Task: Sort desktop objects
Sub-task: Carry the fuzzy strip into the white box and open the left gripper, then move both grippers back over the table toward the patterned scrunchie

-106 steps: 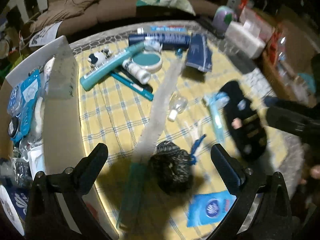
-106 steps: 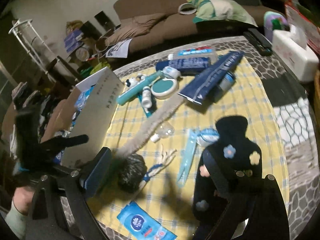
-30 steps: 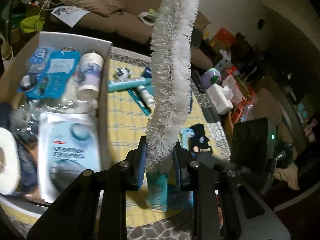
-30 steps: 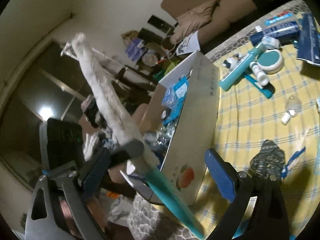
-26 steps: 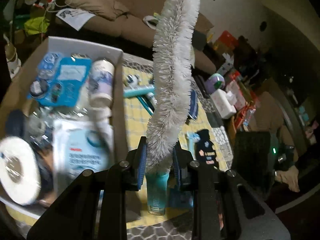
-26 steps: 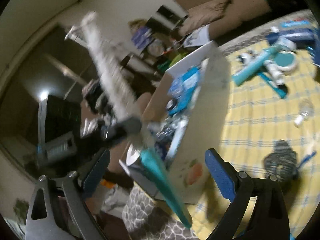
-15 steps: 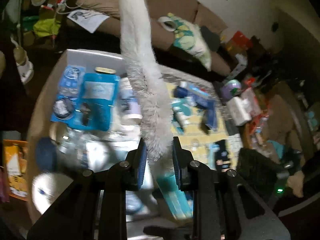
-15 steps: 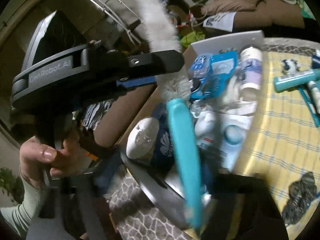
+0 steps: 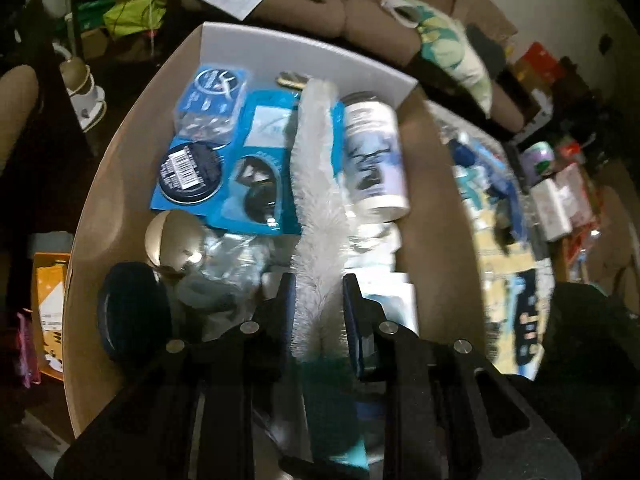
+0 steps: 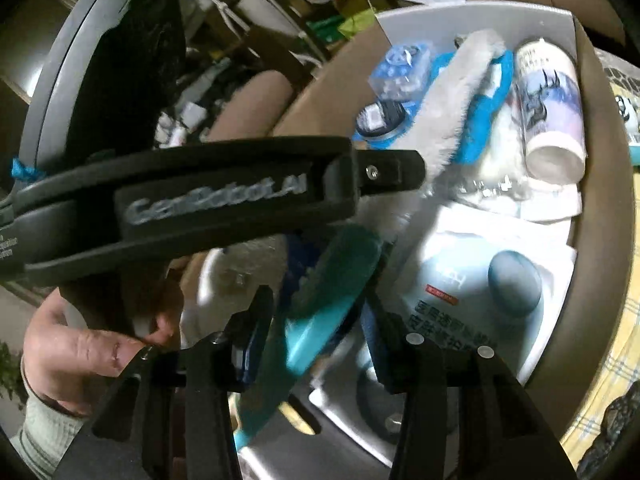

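Note:
My left gripper is shut on the long white bristle brush with a teal handle. The brush lies down into the cardboard box, its tip toward the white far wall. In the right wrist view the same brush and teal handle show, with the left gripper body across the frame. My right gripper hovers at the box's near end, its jaws standing either side of the teal handle; contact is not clear.
The box holds a white printed canister, blue blister packs, a dark round tin, a tape roll and a white wipes pack. The yellow checked cloth with remaining items lies right of the box.
The left gripper has tipped the brush from upright down into the box. The right gripper has come in close to the teal handle.

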### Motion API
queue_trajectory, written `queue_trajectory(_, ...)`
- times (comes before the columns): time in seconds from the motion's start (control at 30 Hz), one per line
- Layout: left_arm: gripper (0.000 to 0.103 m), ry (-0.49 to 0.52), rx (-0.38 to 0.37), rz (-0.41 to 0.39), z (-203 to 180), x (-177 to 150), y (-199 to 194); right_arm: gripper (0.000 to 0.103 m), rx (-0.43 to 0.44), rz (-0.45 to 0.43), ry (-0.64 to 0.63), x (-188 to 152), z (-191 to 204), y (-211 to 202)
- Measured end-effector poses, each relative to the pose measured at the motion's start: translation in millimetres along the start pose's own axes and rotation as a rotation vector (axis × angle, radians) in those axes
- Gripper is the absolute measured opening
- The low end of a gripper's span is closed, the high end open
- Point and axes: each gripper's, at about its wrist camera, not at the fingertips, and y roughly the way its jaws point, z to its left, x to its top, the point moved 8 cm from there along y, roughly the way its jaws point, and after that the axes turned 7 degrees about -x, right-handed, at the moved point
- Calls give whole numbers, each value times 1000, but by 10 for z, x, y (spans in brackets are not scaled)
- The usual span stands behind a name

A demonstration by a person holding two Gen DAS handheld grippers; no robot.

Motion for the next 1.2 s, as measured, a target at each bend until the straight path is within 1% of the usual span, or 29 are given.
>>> queue_trajectory(0.03,21,-1,11,0,29,15,21,48,12,0,16,12,-23,1)
queue_trajectory(0.17,17,-18,15,-4,69,99,57,50,-29,17,32,62,-93,11)
queue_trajectory(0.23,17,-2,29,27,68,132,108,50,-52,46,33,42,-134,66)
queue_trajectory(0.27,17,8,48,30,70,147,112,50,-58,63,25,30,-130,95)
queue_trajectory(0.3,18,16,67,30,72,167,103,50,-66,67,19,26,-124,104)
queue_trajectory(0.37,20,5,62,12,76,194,31,50,-70,69,12,23,-117,94)
queue_trajectory(0.4,27,-1,54,-2,73,200,-18,50,-67,65,12,19,-122,72)
queue_trajectory(0.43,32,-4,51,-18,78,204,-79,52,-64,58,13,14,-132,41)
queue_trajectory(0.47,42,-3,51,-34,87,201,-138,53,-56,46,18,7,-152,-10)
queue_trajectory(0.5,47,-3,50,-42,93,190,-174,53,-46,39,20,3,-156,-45)
queue_trajectory(0.53,48,-6,50,-48,106,175,-210,53,-36,29,21,1,-153,-92)
queue_trajectory(0.57,49,-5,47,-49,109,137,-243,58,-34,17,19,-2,-149,-149)
queue_trajectory(0.63,53,-2,42,-51,95,76,-280,64,-41,-2,-2,-16,-127,-257)
queue_trajectory(0.67,57,5,43,-53,81,31,-306,67,-46,-14,-17,-28,-113,-324)
queue_trajectory(0.73,59,18,40,-60,20,-56,-354,67,-49,-31,-22,-67,-108,-455)
queue_trajectory(0.8,66,38,59,-72,-36,-140,-411,82,-64,-51,-22,-44,-131,-571)
queue_trajectory(0.9,73,80,90,-89,-142,-237,-490,83,-95,-70,-32,-110,-148,-703)
queue_trajectory(0.97,75,91,92,-93,-215,-304,-536,83,-104,-75,-21,-144,-172,-781)
queue_trajectory(1.07,82,102,95,-97,-316,-409,-587,87,-118,-90,2,-265,-278,-969)
queue_trajectory(1.1,86,112,114,-99,-346,-445,-600,89,-126,-95,8,-286,-298,-1014)
queue_trajectory(1.2,91,130,152,-108,-430,-547,-649,92,-163,-102,13,-384,-337,-1143)
